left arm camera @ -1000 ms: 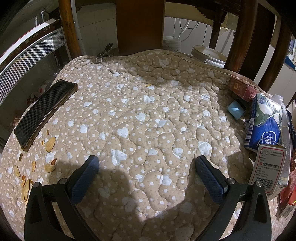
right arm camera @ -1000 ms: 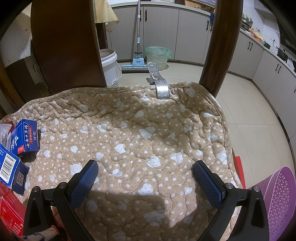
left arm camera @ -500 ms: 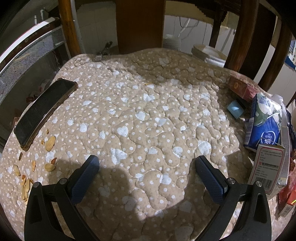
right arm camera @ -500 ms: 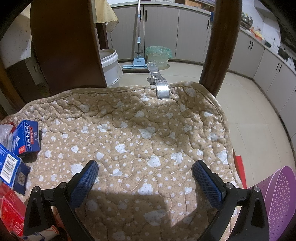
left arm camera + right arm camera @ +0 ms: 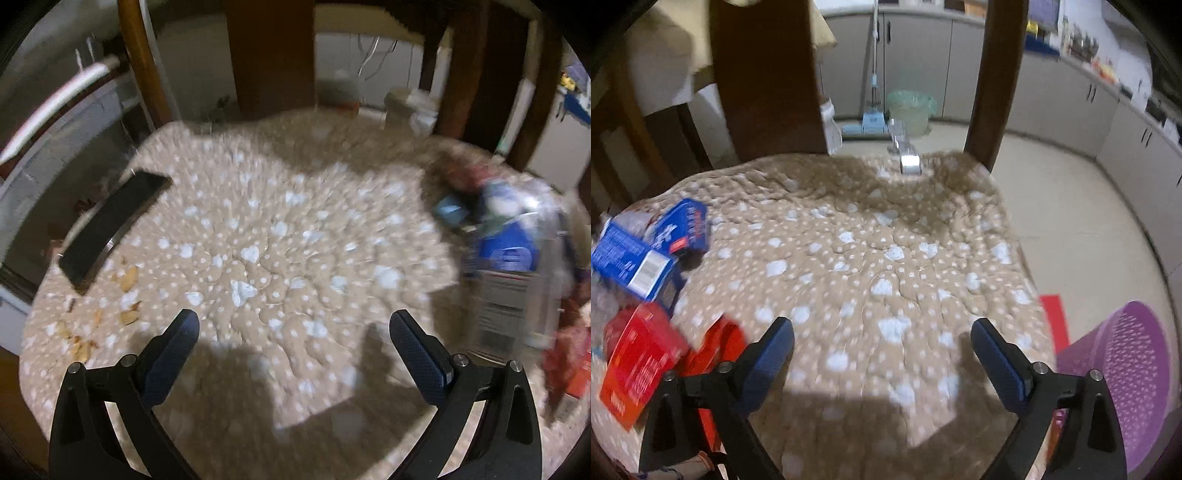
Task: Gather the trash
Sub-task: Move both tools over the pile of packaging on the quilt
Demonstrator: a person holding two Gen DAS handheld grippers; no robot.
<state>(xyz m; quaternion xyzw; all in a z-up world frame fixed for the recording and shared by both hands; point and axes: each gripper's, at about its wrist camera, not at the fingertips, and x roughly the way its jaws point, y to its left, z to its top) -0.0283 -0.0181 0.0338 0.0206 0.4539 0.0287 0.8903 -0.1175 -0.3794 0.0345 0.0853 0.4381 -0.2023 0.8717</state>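
Now both grippers hang over a chair seat covered by a tan quilted cushion (image 5: 280, 236) with pale hearts and dots, and neither has anything between its fingers. In the left wrist view the left gripper (image 5: 293, 334) stands wide open above bare cushion; the nut shells (image 5: 127, 295) lie scattered to the left of its left finger, near a black mesh tray (image 5: 110, 229) at the cushion's left edge, while a blurred heap of packaging with a blue and white pack (image 5: 509, 251) sits well to the right of its right finger. In the right wrist view the right gripper (image 5: 882, 343) is also open wide, its jaws having just been closing a little with nothing between them. The red boxes (image 5: 639, 362) lie just beside and partly behind its left finger, the blue cartons (image 5: 639, 258) farther up the cushion's left side, and a purple perforated basket (image 5: 1130, 369) stands on the floor off the seat to the right. A metal clip (image 5: 907, 157) grips the cushion's far edge, and a green-lined bin (image 5: 910, 109) stands beyond on the floor. Compared with a second ago, both views are blurred by motion and take in more of the seat: the blue cartons and red boxes sit farther into the right view, and the shells and tray sit farther in from the left edge of the left view.
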